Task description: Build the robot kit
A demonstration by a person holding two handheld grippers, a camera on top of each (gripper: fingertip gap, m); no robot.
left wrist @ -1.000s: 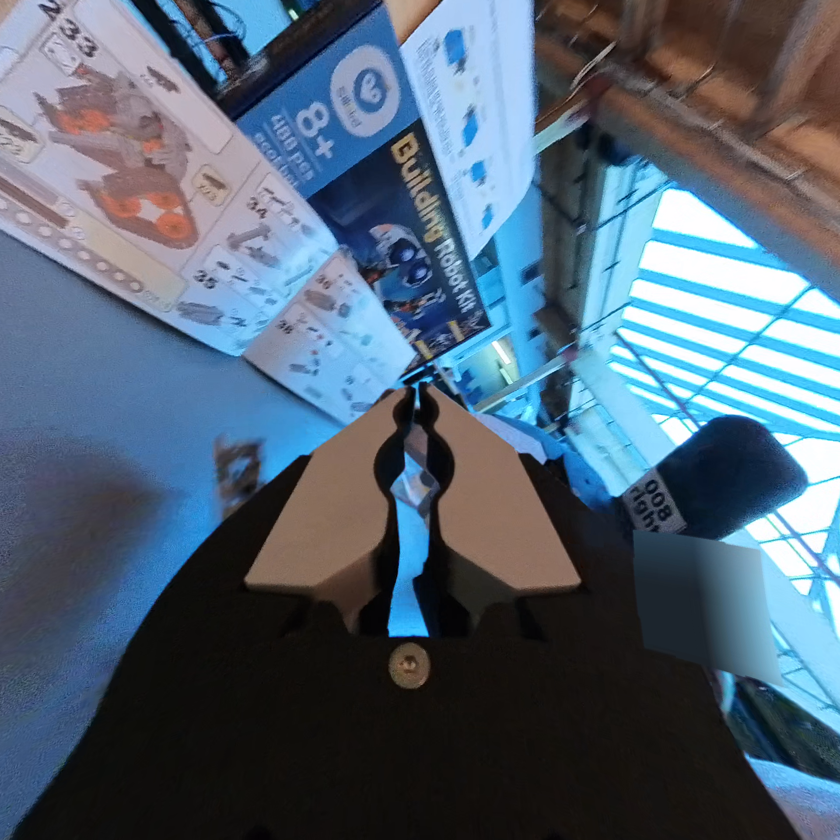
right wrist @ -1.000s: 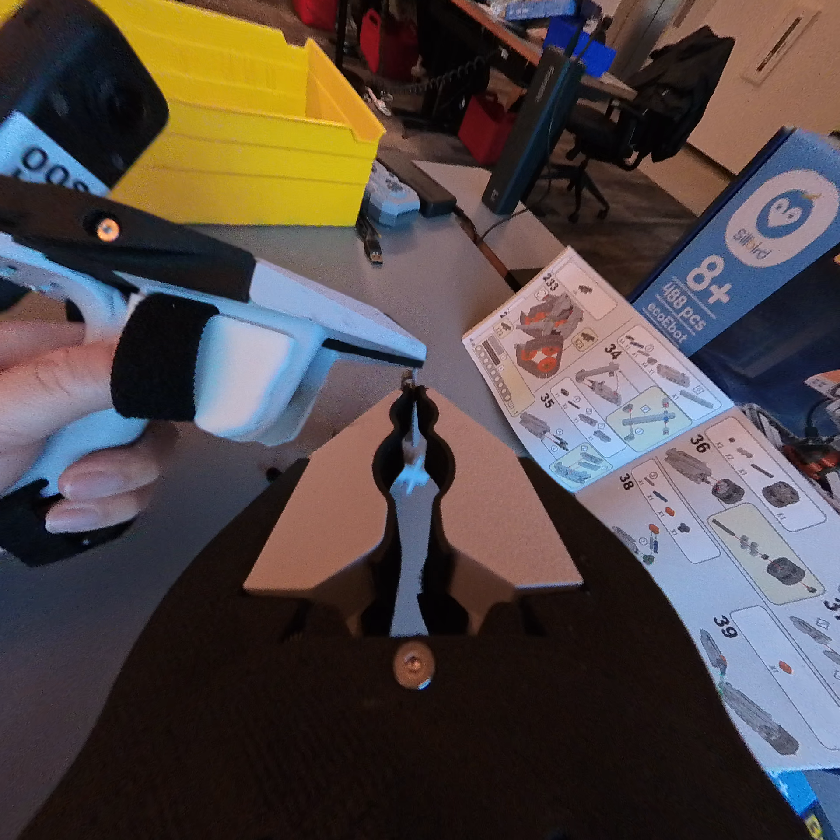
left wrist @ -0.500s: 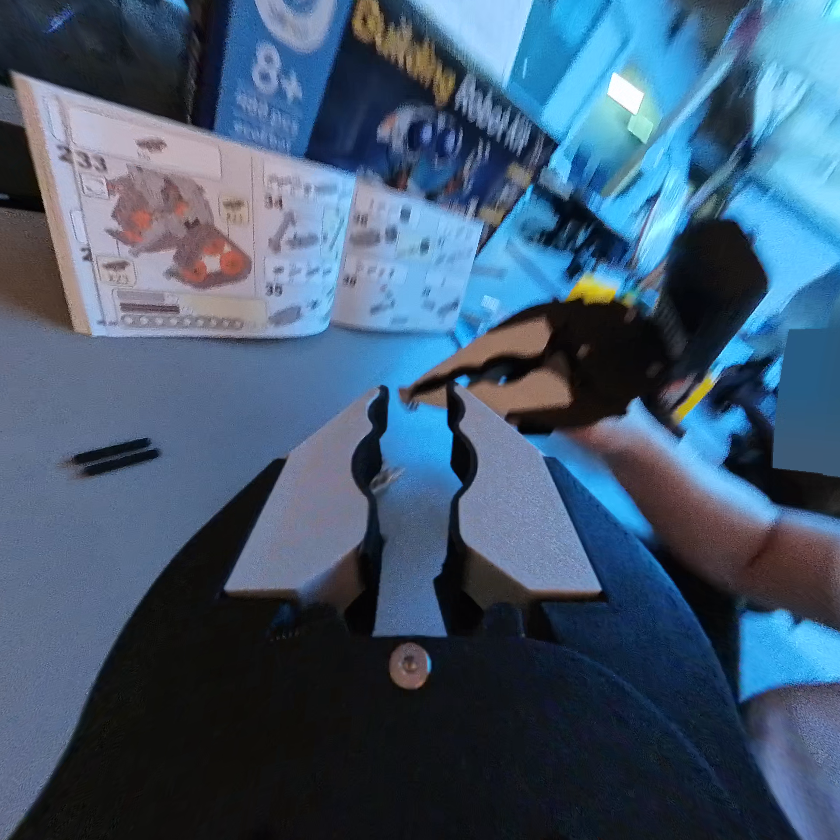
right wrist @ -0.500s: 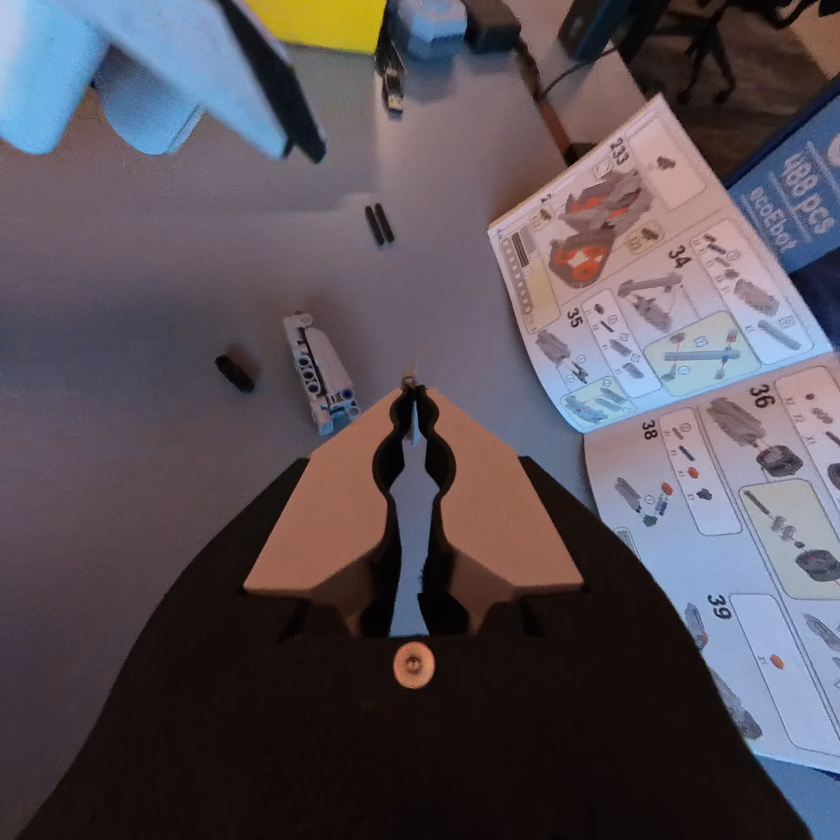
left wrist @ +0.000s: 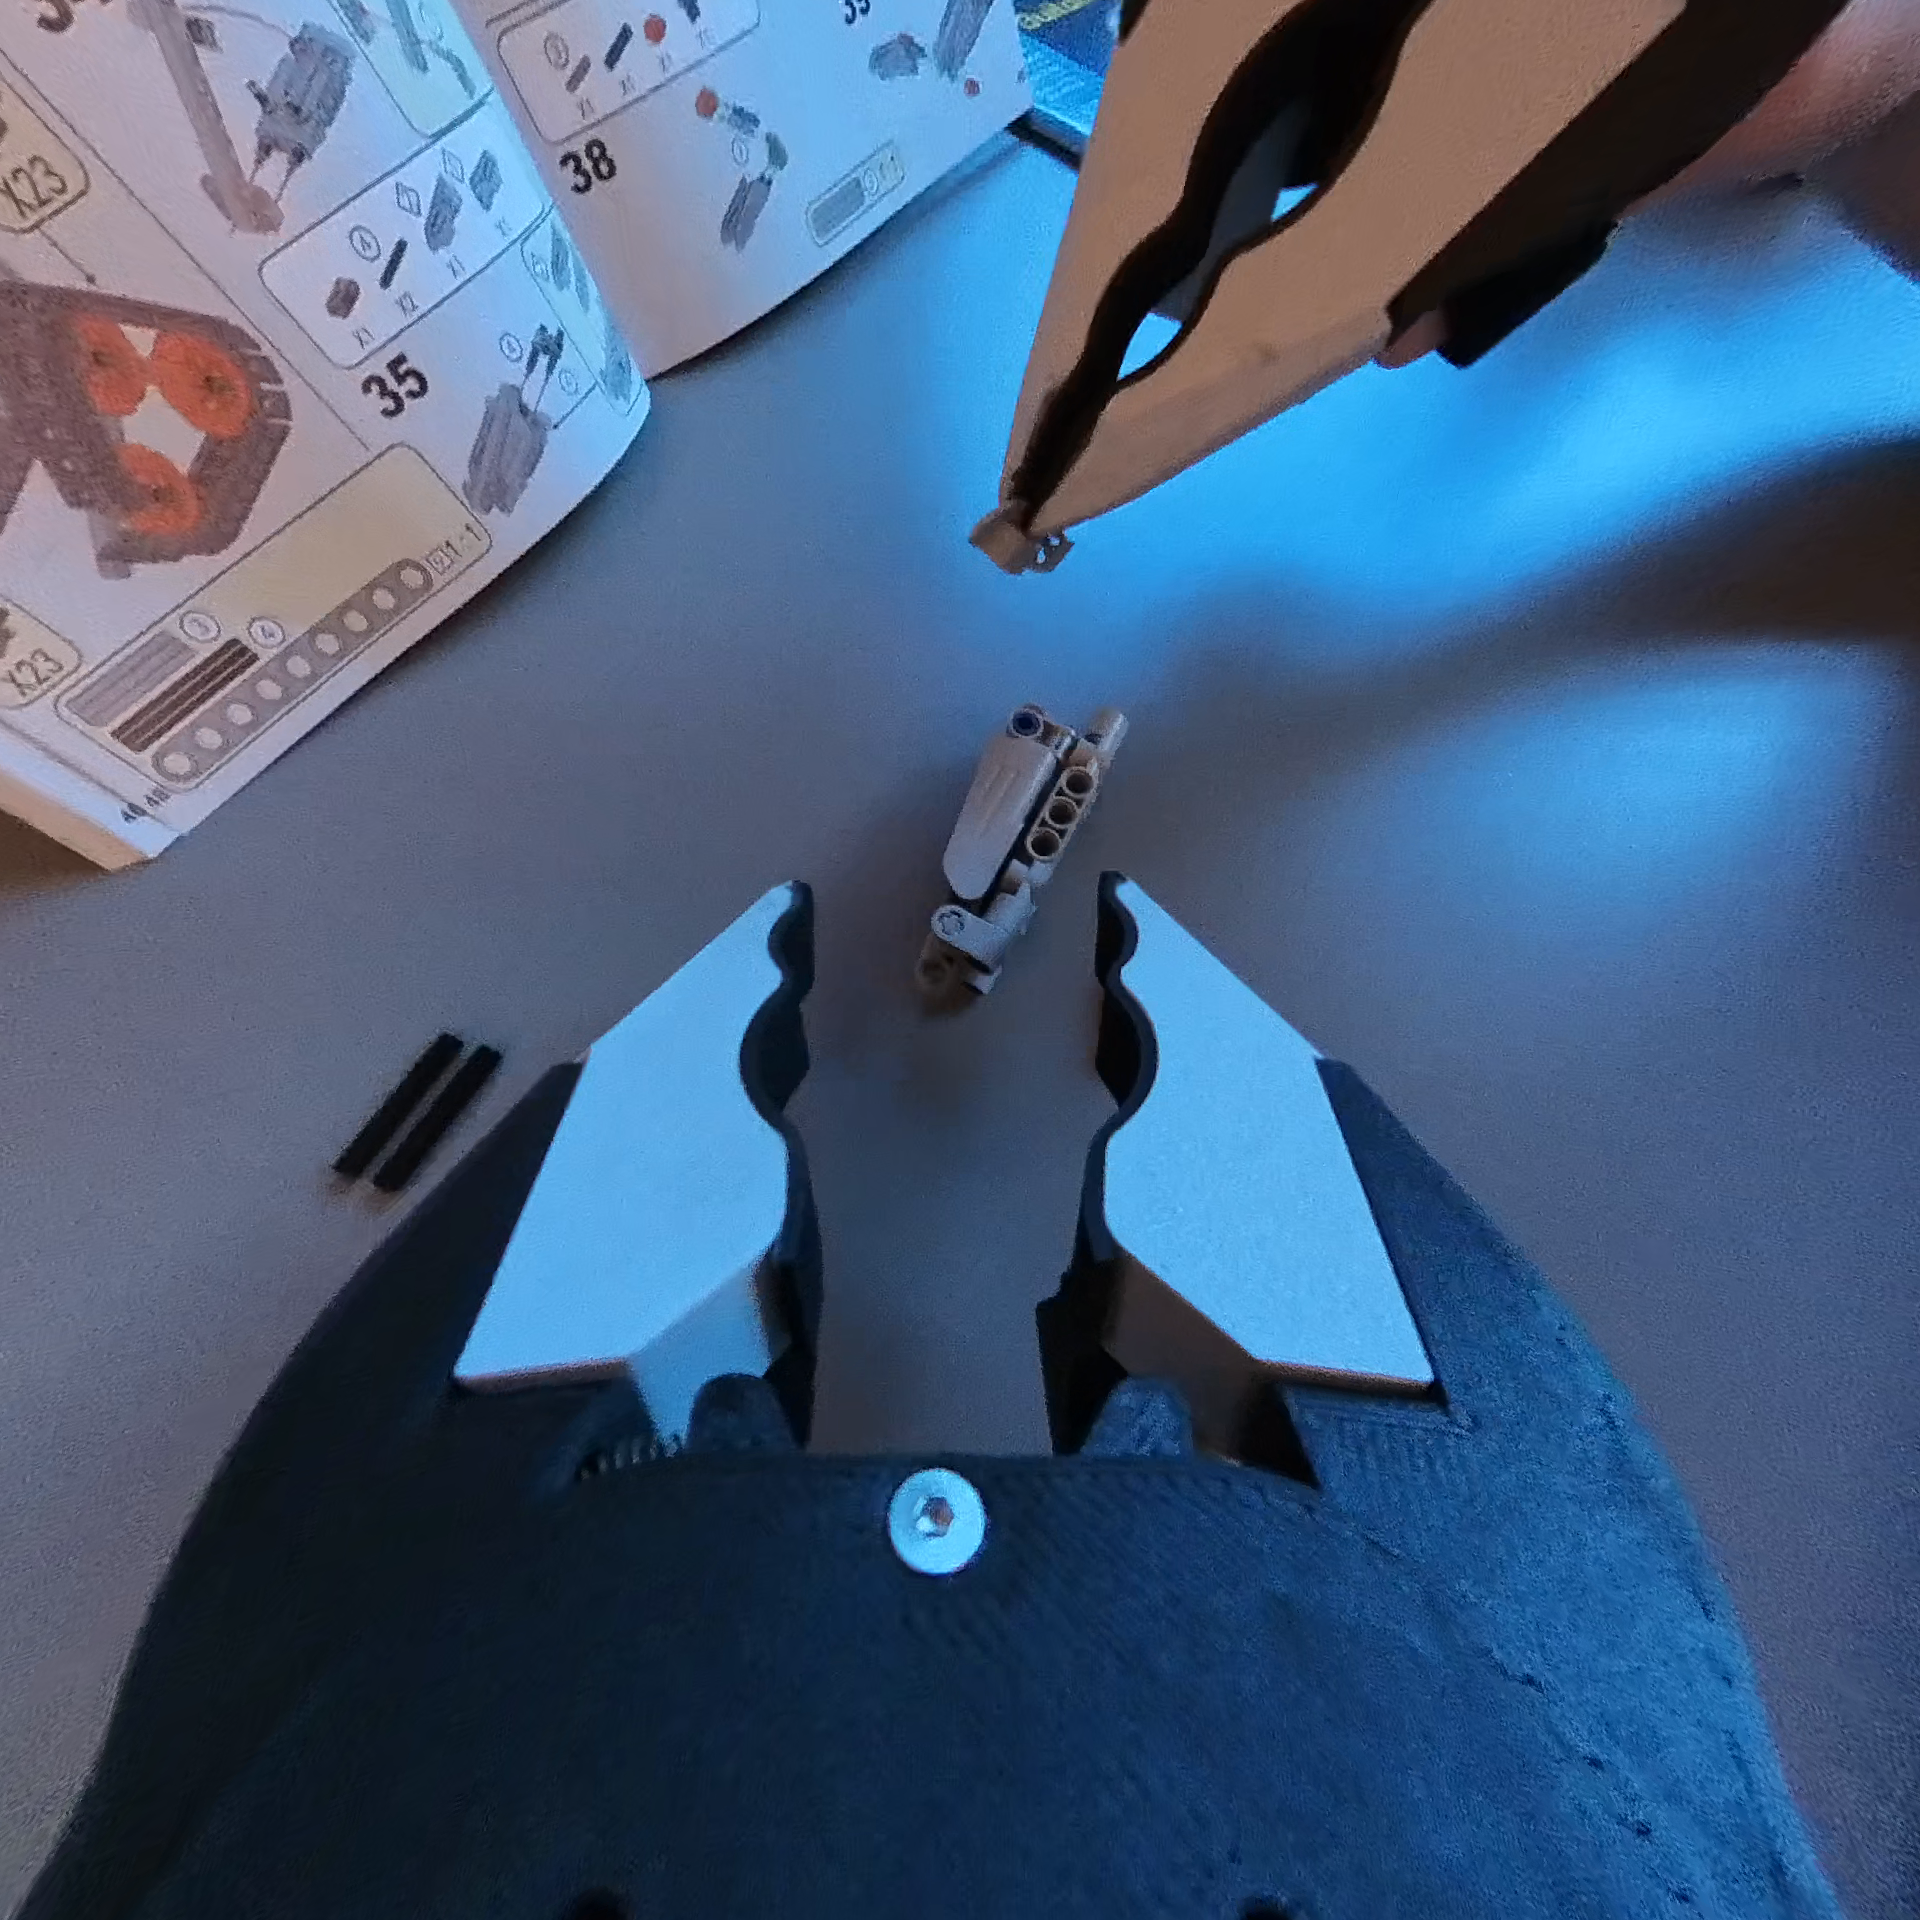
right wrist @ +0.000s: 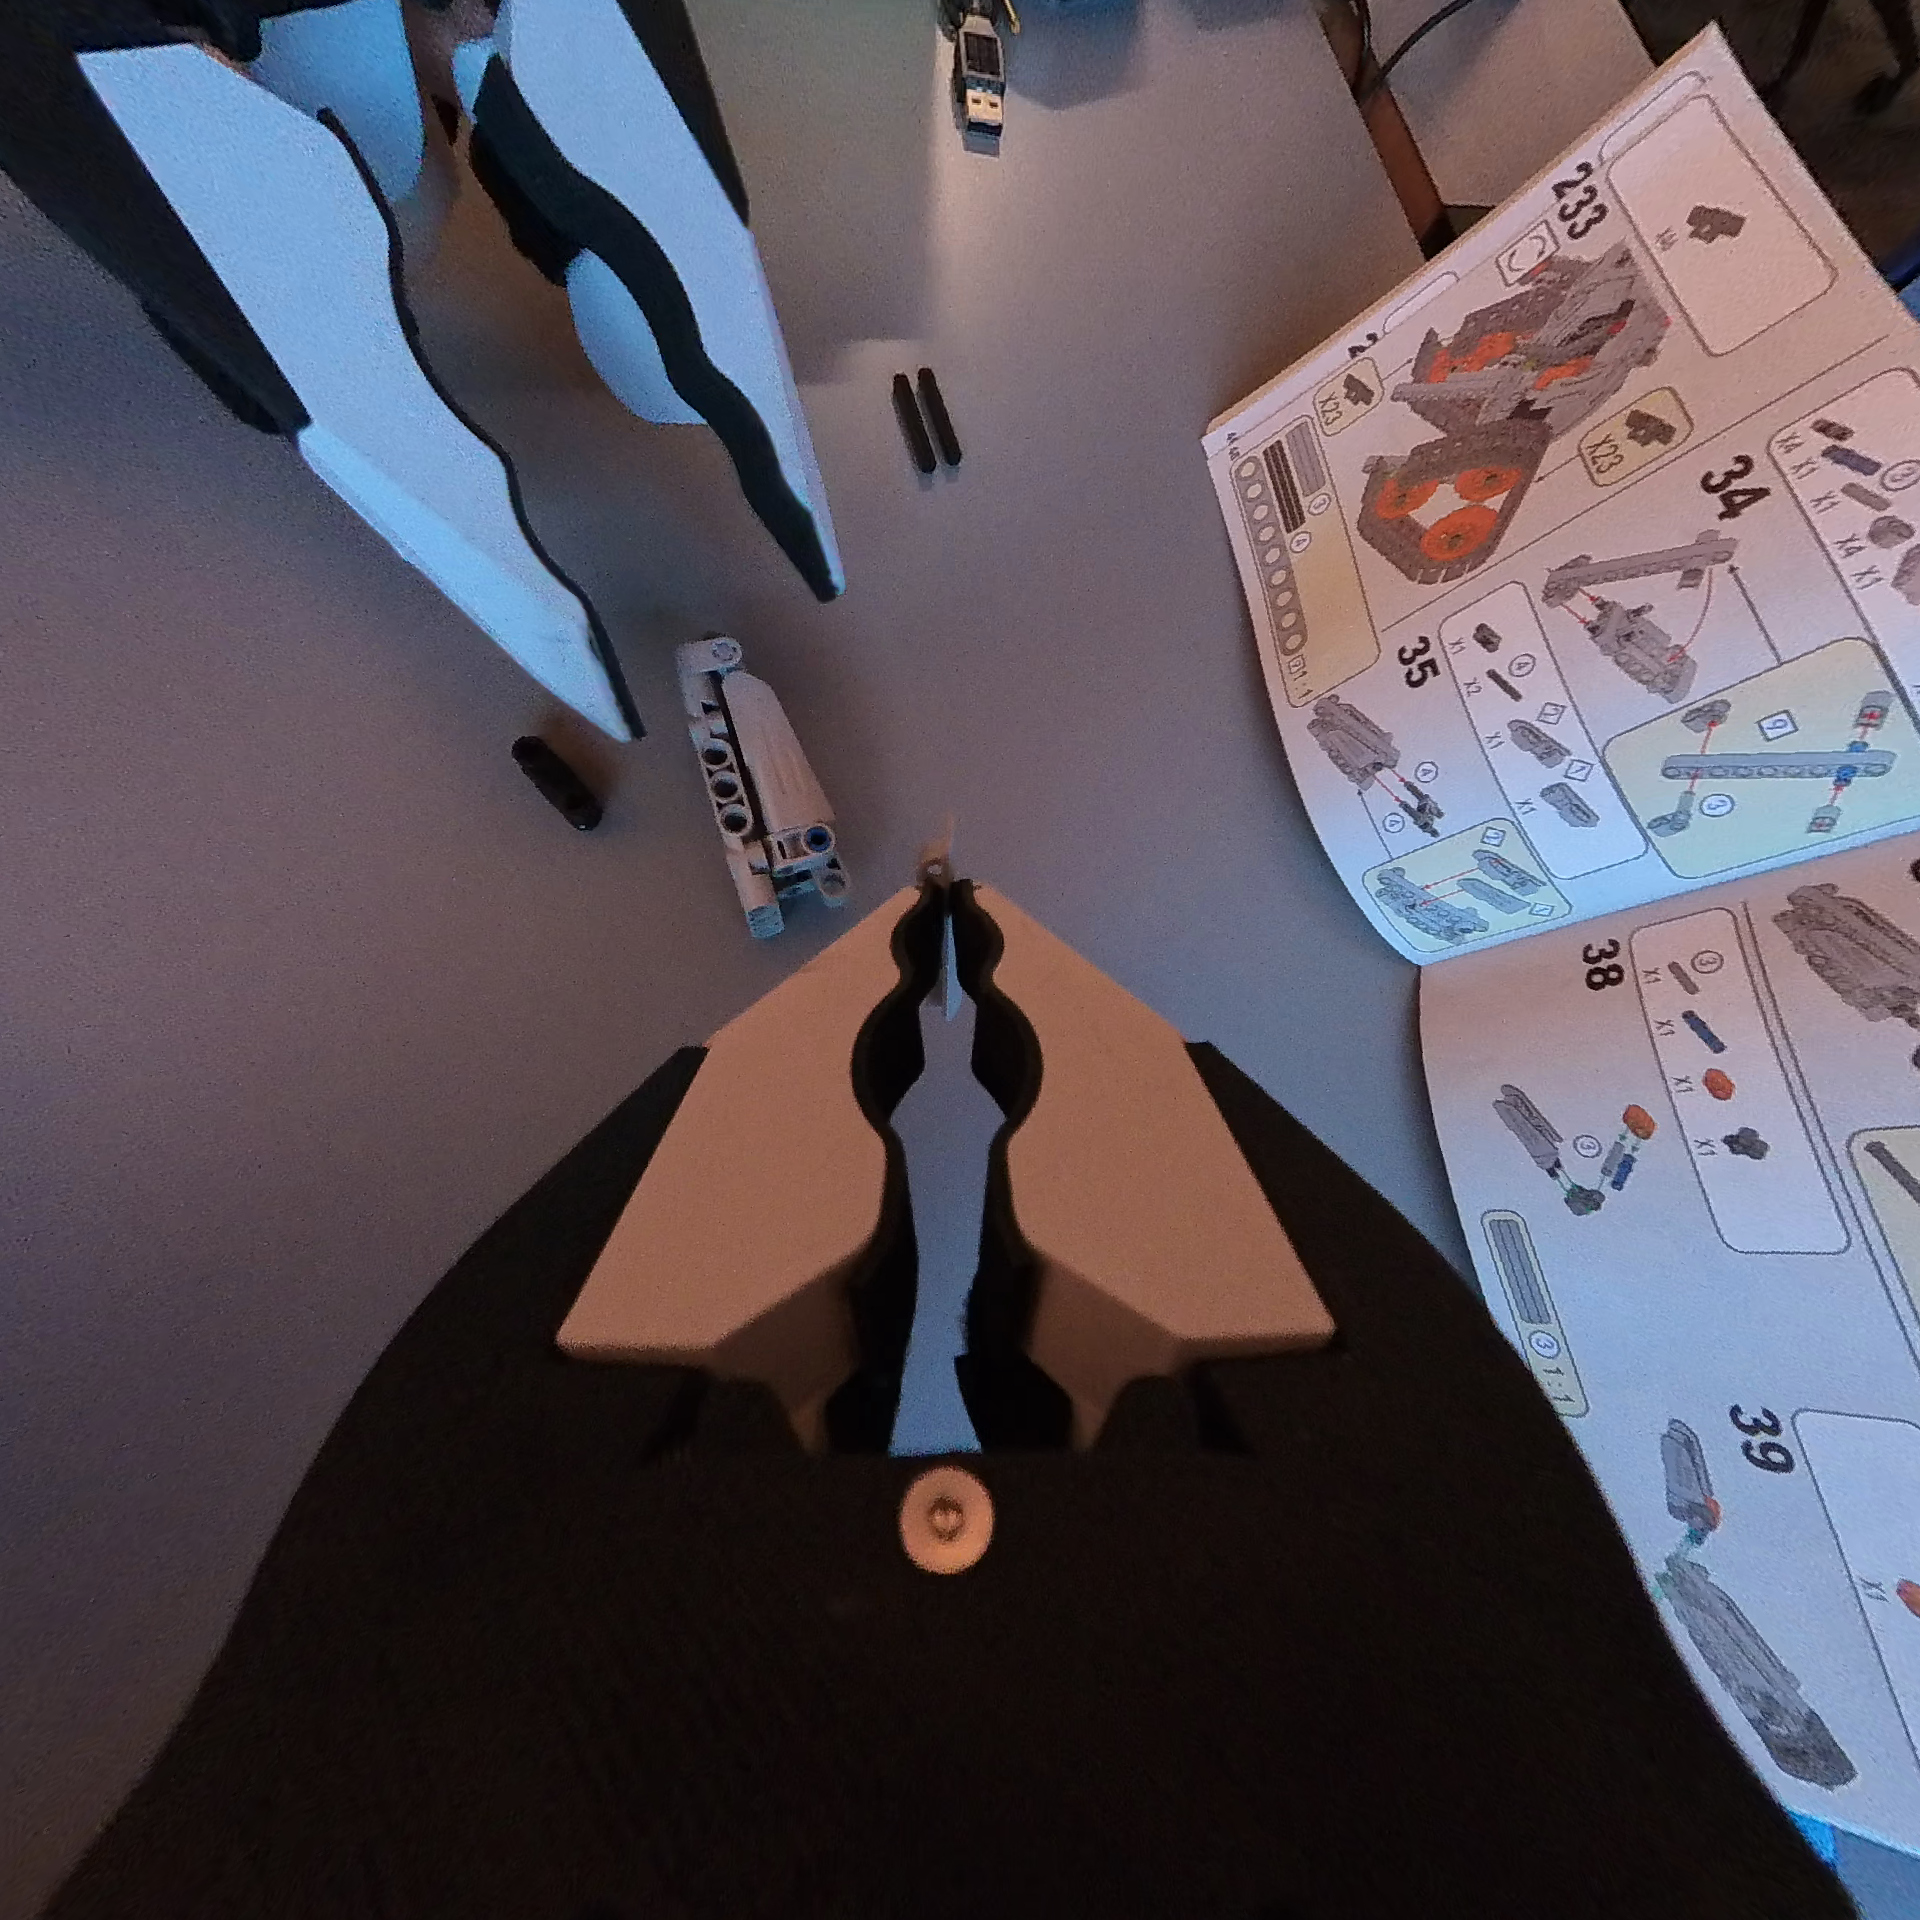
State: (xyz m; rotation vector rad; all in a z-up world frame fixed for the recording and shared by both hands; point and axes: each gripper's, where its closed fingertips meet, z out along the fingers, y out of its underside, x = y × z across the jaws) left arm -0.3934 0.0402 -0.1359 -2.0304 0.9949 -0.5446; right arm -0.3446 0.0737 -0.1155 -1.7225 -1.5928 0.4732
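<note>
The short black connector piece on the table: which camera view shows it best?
The right wrist view. The short black connector piece lies in plain sight on the grey table, just beside a fingertip of the left gripper and left of the grey block assembly. The left wrist view does not show it at all.

On the grey worktop before me lie a small grey assembly of pegged plastic building pieces, two thin black plastic rods side by side, a short black connector, an open printed instruction booklet and a USB plug.
</note>
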